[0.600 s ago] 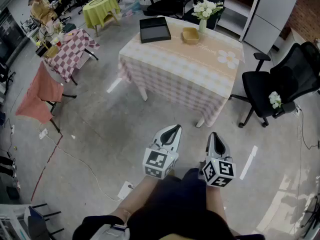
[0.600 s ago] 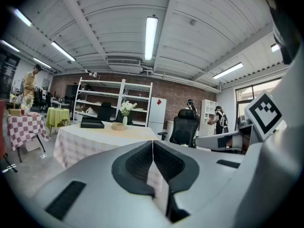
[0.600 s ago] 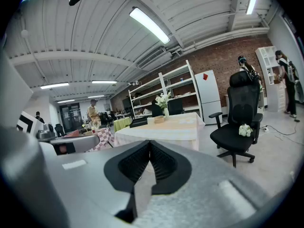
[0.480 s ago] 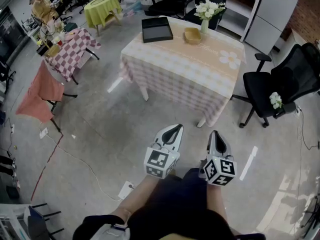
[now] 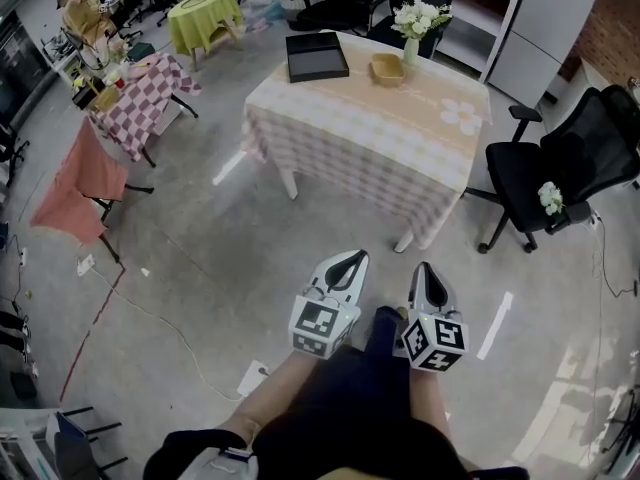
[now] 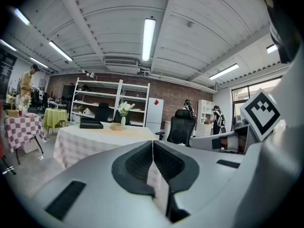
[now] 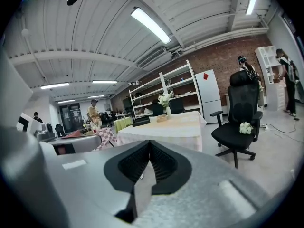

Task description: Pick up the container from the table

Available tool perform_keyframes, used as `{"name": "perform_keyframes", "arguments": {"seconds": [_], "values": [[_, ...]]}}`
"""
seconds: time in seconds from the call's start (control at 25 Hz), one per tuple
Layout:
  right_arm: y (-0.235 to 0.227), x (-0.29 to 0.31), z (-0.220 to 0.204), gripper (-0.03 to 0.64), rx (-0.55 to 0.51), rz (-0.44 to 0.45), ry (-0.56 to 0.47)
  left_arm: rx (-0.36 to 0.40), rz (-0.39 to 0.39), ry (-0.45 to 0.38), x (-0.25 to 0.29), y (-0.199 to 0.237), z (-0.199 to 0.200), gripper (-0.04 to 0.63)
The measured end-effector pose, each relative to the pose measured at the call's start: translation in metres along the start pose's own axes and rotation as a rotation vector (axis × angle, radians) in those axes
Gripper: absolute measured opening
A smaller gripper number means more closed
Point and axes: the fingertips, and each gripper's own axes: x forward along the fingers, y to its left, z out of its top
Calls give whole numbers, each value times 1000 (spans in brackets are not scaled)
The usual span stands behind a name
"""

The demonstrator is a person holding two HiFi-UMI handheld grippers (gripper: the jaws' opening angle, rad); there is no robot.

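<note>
Both grippers are held low over the grey concrete floor (image 5: 200, 258), well short of the table (image 5: 380, 118): the left gripper (image 5: 349, 257) and the right gripper (image 5: 428, 268) are each seen with jaws pressed together and nothing between them. A table draped in a peach and cream checked cloth with a daisy print is seen ahead. At its far edge a black rectangular container (image 5: 317, 56) is set, with a small tan bowl (image 5: 386, 69) just beside it and a vase of white flowers (image 5: 418, 18) behind the bowl. A black office chair (image 5: 560, 163) is placed to the right of the table, with a small bunch of white flowers (image 5: 548, 198) on its seat. To the left, a red-checked table (image 5: 150, 98), a yellow-green round table (image 5: 203, 13) and a seat draped in orange cloth (image 5: 75, 183) are seen, with a person (image 5: 85, 10) beyond them. White shelving, a brick back wall and strip lights on a ribbed ceiling are shown in the gripper views.
</note>
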Motion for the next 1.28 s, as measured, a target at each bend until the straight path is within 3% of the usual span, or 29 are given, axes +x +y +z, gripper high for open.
{"name": "perform_keyframes", "arguments": {"seconds": [0.64,1.28], "values": [[3,44,10,6,4,40,13,4,34,6,23,28,4,12],[-31,137,43,5,-4,63,16,0,53,9,116,76,23,12]]}}
